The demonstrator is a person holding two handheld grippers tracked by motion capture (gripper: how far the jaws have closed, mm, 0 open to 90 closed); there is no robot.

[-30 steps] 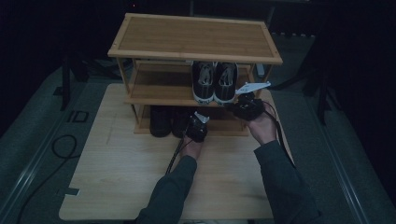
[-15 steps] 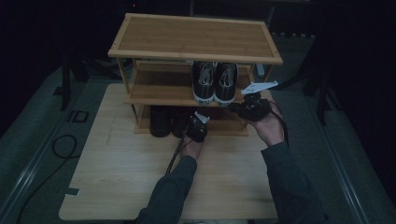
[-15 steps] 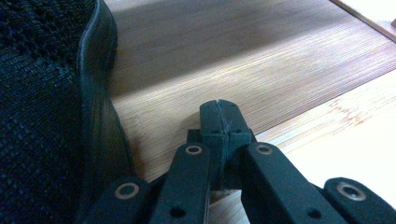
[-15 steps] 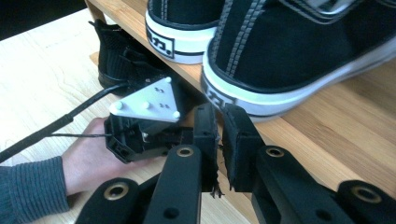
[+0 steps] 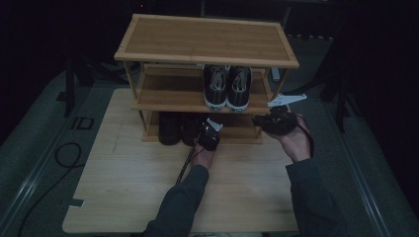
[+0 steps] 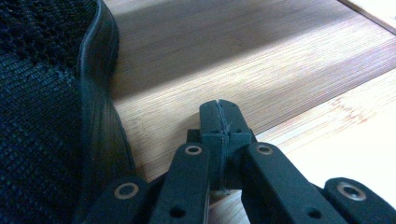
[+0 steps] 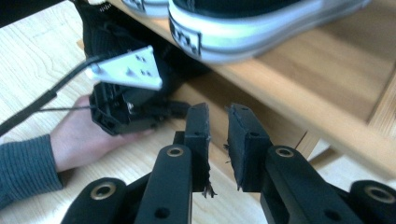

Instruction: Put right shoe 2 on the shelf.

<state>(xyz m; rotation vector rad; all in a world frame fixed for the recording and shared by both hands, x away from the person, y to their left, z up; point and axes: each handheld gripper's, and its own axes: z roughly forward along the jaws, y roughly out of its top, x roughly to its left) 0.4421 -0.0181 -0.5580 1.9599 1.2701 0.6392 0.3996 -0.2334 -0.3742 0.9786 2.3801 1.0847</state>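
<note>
I see the wooden shoe rack (image 5: 205,42) standing on the worktop (image 5: 128,192), a black shoe (image 6: 42,112) on its bottom shelf. My left gripper (image 6: 219,114) sits just beside that shoe, jaws pressed together on nothing. My right gripper (image 7: 218,122) has just been opening, a narrow empty gap between its jaws.

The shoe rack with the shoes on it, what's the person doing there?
A person is working at a wooden shoe rack with a gripper in each hand. The left gripper is shut and empty, resting on the bottom shelf beside a black shoe. The right gripper has just been opening, nothing between its jaws, near the rack's right end. A pair of black-and-white sneakers sits on the middle shelf.
</note>
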